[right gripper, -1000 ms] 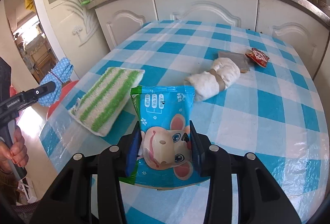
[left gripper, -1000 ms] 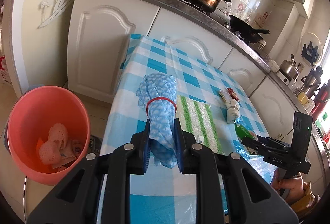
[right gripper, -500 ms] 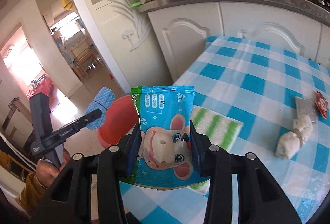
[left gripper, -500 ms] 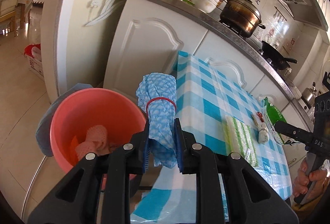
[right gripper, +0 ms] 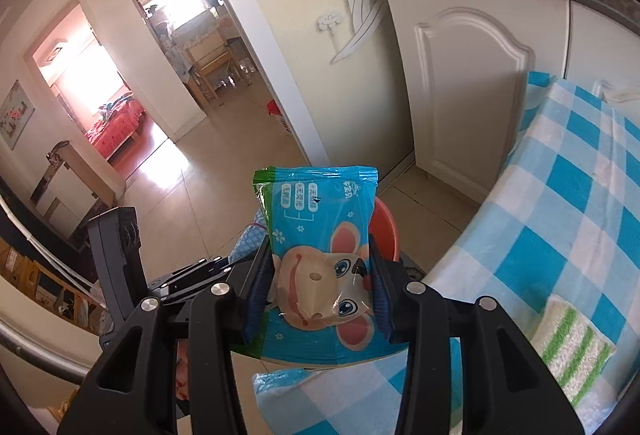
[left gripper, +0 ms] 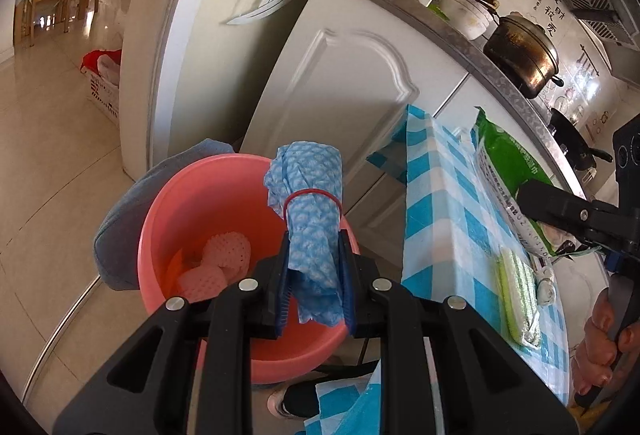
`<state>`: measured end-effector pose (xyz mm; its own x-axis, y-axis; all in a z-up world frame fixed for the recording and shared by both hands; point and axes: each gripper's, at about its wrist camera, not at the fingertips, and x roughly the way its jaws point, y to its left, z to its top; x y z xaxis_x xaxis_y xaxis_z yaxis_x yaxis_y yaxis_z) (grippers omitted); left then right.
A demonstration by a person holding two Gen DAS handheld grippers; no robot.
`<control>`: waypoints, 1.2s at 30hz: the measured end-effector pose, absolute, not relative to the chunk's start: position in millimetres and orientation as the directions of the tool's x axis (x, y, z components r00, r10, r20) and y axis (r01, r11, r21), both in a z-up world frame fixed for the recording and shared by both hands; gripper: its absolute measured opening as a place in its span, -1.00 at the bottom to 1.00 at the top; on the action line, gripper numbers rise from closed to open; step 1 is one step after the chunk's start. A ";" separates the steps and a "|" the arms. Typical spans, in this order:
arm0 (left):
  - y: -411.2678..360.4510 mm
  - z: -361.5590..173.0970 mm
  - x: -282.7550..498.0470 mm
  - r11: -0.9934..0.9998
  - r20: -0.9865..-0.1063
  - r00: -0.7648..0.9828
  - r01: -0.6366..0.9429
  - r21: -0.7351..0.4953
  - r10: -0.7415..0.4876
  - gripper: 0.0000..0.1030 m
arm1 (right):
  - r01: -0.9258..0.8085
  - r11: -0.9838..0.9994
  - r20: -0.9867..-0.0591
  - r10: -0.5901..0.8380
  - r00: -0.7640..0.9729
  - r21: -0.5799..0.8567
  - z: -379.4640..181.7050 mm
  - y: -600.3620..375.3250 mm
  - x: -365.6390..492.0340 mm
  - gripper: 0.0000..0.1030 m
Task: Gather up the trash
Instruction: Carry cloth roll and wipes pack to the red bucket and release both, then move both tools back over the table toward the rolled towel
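Blue pads line the fingers [left gripper: 285, 275] of the left gripper [left gripper: 314, 287], and they are clamped on a rolled blue patterned cloth [left gripper: 312, 211] bound with a red rubber band [left gripper: 312, 193]. The roll stands upright between them, its top well above the fingertips. Directly beyond and below it sits a pink bucket [left gripper: 200, 203] on the floor, holding a few pale pink foam nets [left gripper: 224, 255] at the bottom. A grey-blue cloth [left gripper: 120, 227] is draped behind the bucket's left side.

The right gripper [right gripper: 320, 295] is clamped on a blue snack packet [right gripper: 320, 235] printed with a cartoon mouse face; the packet stands upright, pinched at its lower half, and its top edge rises above the fingers [right gripper: 256, 287]. Behind the packet, part of the pink bucket [right gripper: 384, 231] shows just past its right edge, and the left gripper [right gripper: 192, 275] with its blue cloth lies low on the left.

To the right of the bucket stands the table [left gripper: 444, 203] under a blue-and-white checked cover. A green-striped sponge [left gripper: 518, 299] lies on it near the right gripper [left gripper: 560, 211], as seen from the left wrist, where the packet [left gripper: 508, 159] shows its green back. White kitchen cabinets [left gripper: 340, 95] stand beyond the table, with a dark pot [left gripper: 524, 55] on the counter above. A person's hand [left gripper: 604, 339] grips the right handle at the far right edge.
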<state>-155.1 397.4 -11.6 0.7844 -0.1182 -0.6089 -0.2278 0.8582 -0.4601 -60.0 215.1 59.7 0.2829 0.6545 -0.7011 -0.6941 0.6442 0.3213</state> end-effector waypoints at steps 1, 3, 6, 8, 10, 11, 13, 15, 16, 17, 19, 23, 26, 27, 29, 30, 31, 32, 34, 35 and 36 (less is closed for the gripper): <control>399.7 -14.1 -154.8 0.856 -0.612 0.782 -0.234 -0.462 -0.116 -0.57 | -0.696 0.642 -0.705 0.653 0.277 0.321 57.8 221.4 -58.8 -0.14; 403.3 -18.1 -152.0 0.853 -0.619 0.778 -0.247 -0.460 -0.109 -0.57 | -0.702 0.639 -0.710 0.649 0.272 0.315 54.5 233.9 -54.8 -0.13; 409.2 -24.1 -149.5 0.846 -0.630 0.773 -0.284 -0.451 -0.076 -0.36 | -0.703 0.649 -0.722 0.631 0.283 0.292 48.3 250.8 -49.7 -0.04; 414.4 -29.4 -148.2 0.837 -0.637 0.769 -0.316 -0.448 -0.051 0.20 | -0.701 0.661 -0.715 0.624 0.315 0.268 45.9 256.5 -49.4 0.11; 417.3 -33.6 -148.2 0.833 -0.648 0.762 -0.350 -0.429 -0.014 0.52 | -0.685 0.670 -0.698 0.636 0.330 0.286 46.1 252.9 -47.7 0.42; 417.9 -35.1 -149.0 0.833 -0.649 0.761 -0.354 -0.425 -0.008 0.55 | -0.673 0.676 -0.685 0.644 0.340 0.301 47.4 248.5 -47.6 0.51; 418.7 -37.7 -149.7 0.834 -0.660 0.752 -0.359 -0.419 -0.007 0.64 | -0.654 0.685 -0.663 0.655 0.362 0.320 51.8 236.3 -47.4 0.56; 419.8 -38.5 -152.2 0.831 -0.664 0.748 -0.366 -0.418 -0.005 0.65 | -0.633 0.702 -0.643 0.655 0.396 0.326 58.2 219.8 -47.5 0.67; 420.8 -38.1 -154.3 0.827 -0.662 0.749 -0.366 -0.425 -0.008 0.69 | -0.621 0.709 -0.630 0.659 0.412 0.335 62.0 209.2 -48.1 0.70; 421.4 -37.1 -156.7 0.822 -0.659 0.752 -0.369 -0.434 -0.011 0.74 | -0.611 0.712 -0.616 0.663 0.425 0.345 66.2 200.2 -48.4 0.72; 422.3 -33.7 -163.3 0.808 -0.645 0.764 -0.365 -0.462 -0.024 0.79 | -0.585 0.730 -0.592 0.658 0.464 0.353 73.1 179.2 -48.5 0.75; 419.2 -23.1 -169.3 0.807 -0.644 0.764 -0.353 -0.474 -0.045 0.87 | -0.534 0.763 -0.539 0.640 0.548 0.364 88.2 130.7 -49.3 0.78; 412.5 -10.3 -173.8 0.826 -0.636 0.770 -0.330 -0.457 -0.045 0.87 | -0.482 0.793 -0.499 0.609 0.616 0.373 98.5 90.3 -49.5 0.80; 409.5 -6.4 -175.4 0.832 -0.629 0.776 -0.319 -0.454 -0.045 0.87 | -0.461 0.803 -0.486 0.596 0.639 0.378 101.8 76.0 -49.6 0.80; 401.4 2.3 -177.2 0.846 -0.614 0.788 -0.292 -0.447 -0.052 0.88 | -0.420 0.820 -0.458 0.568 0.684 0.389 106.4 46.3 -50.1 0.81; 396.8 6.3 -176.4 0.851 -0.612 0.789 -0.286 -0.441 -0.051 0.88 | -0.405 0.825 -0.446 0.557 0.701 0.393 108.0 33.7 -49.8 0.82; 392.4 9.6 -175.7 0.856 -0.610 0.790 -0.280 -0.435 -0.052 0.89 | -0.388 0.834 -0.436 0.541 0.719 0.393 109.2 21.8 -50.6 0.82; 386.4 13.5 -174.4 0.862 -0.608 0.792 -0.269 -0.430 -0.056 0.90 | -0.370 0.844 -0.428 0.521 0.738 0.389 110.5 10.0 -51.9 0.83; 374.9 19.6 -171.6 0.871 -0.604 0.794 -0.247 -0.424 -0.069 0.91 | -0.349 0.854 -0.408 0.498 0.765 0.387 111.7 -11.2 -54.2 0.84; 370.5 21.8 -170.2 0.874 -0.603 0.794 -0.239 -0.422 -0.074 0.92 | -0.337 0.859 -0.399 0.485 0.778 0.386 112.5 -21.3 -55.0 0.84; 363.7 24.8 -168.4 0.879 -0.603 0.793 -0.227 -0.419 -0.083 0.92 | -0.323 0.865 -0.392 0.469 0.791 0.384 113.1 -30.9 -56.0 0.85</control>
<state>-168.4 363.7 24.8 0.7934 -0.0830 -0.6030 -0.2268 0.8791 -0.4193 -56.0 -30.9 113.1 0.7913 0.4693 -0.3920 -0.3231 0.8651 0.3836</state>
